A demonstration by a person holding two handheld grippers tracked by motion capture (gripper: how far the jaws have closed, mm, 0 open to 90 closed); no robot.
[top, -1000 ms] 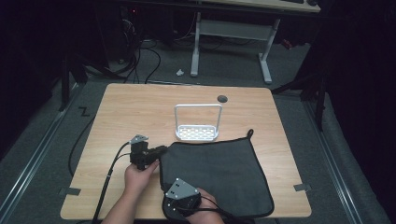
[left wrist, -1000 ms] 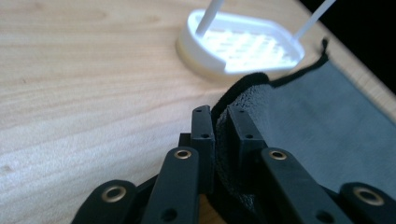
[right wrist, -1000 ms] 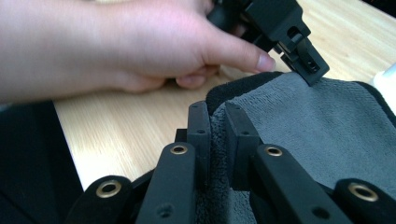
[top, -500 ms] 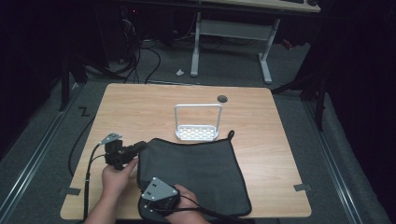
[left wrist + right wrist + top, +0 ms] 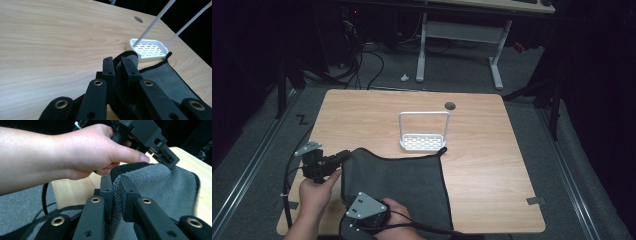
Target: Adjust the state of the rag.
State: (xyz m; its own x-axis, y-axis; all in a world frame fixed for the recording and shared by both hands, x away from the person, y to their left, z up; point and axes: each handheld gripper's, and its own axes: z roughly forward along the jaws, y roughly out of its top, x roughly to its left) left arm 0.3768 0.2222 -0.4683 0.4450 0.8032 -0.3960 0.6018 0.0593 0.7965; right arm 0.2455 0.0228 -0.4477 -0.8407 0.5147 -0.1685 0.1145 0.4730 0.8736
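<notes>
- My left gripper (image 5: 343,158) has its jaws pinched tight on the far left corner of the grey cloth (image 5: 404,185) — in the left gripper view (image 5: 119,65) the fabric is bunched between them.
- My right gripper (image 5: 116,185) is clamped on the cloth's near left edge, nearer to me than the left one; in the high view its grey plate (image 5: 365,206) marks it.
- The cloth lies on the wooden surface (image 5: 492,150), just on my side of the white rack (image 5: 423,141); its far right corner touches the rack's base.
- My left hand (image 5: 82,152) sits above the cloth in the right gripper view.
</notes>
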